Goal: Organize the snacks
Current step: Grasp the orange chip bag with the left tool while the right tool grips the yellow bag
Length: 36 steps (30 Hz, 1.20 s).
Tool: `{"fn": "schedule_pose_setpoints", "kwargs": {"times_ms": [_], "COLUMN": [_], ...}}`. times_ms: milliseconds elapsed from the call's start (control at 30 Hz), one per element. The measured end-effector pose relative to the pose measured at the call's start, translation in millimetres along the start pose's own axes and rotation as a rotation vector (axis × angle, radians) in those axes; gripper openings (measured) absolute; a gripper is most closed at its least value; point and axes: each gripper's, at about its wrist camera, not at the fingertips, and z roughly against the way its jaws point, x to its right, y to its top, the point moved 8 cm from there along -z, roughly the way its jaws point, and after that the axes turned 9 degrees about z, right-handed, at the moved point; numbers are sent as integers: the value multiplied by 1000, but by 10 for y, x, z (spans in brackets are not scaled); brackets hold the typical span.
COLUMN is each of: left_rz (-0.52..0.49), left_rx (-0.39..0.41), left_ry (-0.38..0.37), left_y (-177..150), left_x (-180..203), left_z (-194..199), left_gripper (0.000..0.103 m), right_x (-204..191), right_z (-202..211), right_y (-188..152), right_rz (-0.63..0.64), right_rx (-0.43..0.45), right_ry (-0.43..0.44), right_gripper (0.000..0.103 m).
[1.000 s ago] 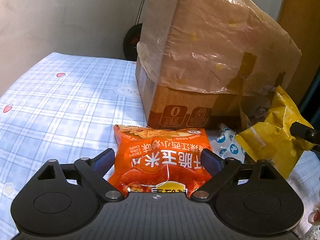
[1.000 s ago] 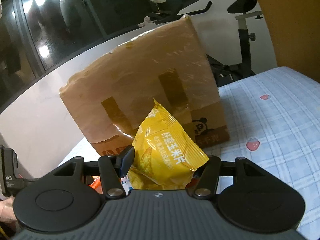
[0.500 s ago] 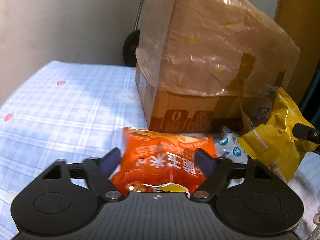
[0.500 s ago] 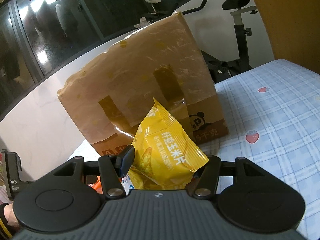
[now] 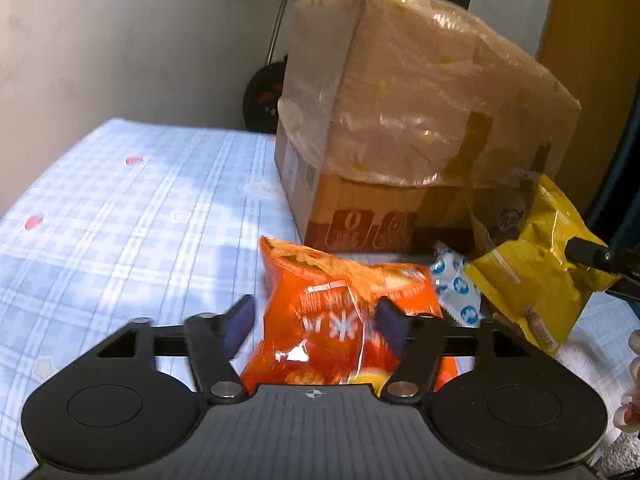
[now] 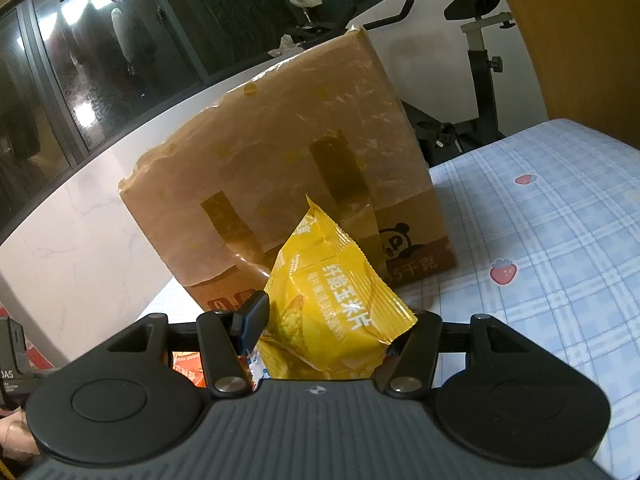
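An orange corn-chip bag sits crumpled between the fingers of my left gripper. The right pad digs into the bag and the left pad meets its edge, while the jaws are opening slightly. The bag's far end tilts up off the checked bedsheet. My right gripper is shut on a yellow corn-chip bag and holds it upright above the sheet. The left wrist view shows that yellow bag at the right, with one right finger on it. A sliver of the orange bag shows in the right wrist view.
A tall cardboard box wrapped in clear tape stands just behind both bags, and the right wrist view shows the box too. A white-and-blue packet lies between the bags. An exercise bike stands beyond the bed. A person's fingertips show at the right.
The left jaws closed in from wide open onto the orange bag, which crumpled and tilted up. The left view shifted slightly back from the box. The right gripper and yellow bag held still.
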Motion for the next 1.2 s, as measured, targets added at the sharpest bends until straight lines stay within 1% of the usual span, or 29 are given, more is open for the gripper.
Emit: {"fn": "schedule_pose_setpoints", "kwargs": {"times_ms": [33,133,233,400,433,533,600,667,733,767,867,933,1067,1200], "left_rz": [6,11,34,48,46,40,57,62,59,59,57,57,80,74], "left_rx": [-3,0,-11,-70,-77,-58,-51,-24,0,8,34,55,98,141], "left_ry": [1,15,10,-49,-49,-39,-50,-71,-87,-90,-92,-93,-99,-96], "left_y": [-11,-9,13,-55,-73,-80,-76,-55,-30,-21,-5,2,43,104], "left_x": [-15,-56,-61,58,86,126,125,129,132,128,118,103,100,135], "left_z": [-10,-42,-84,-195,-226,-281,-293,-255,-188,-155,-46,33,199,367], "left_gripper": [81,88,89,89,90,90,86,69,61,53,47,46,45,45], "right_x": [3,5,4,14,15,20,26,29,26,24,8,-7,-18,-29], "right_z": [1,-2,-4,-9,-10,-9,-10,-7,-3,1,15,31,80,146], "right_y": [2,6,5,-3,-6,-15,-21,-25,-22,-20,-6,5,23,74], "right_rz": [-2,0,-2,-9,-10,-13,-16,-18,-19,-19,-18,-13,-13,-15], "right_rx": [0,1,1,2,3,4,4,4,6,7,14,18,30,44], "right_ry": [1,2,1,0,0,2,2,2,4,5,6,7,6,2], "right_gripper": [58,58,58,58,58,58,58,58,58,58,58,57,56,55]}}
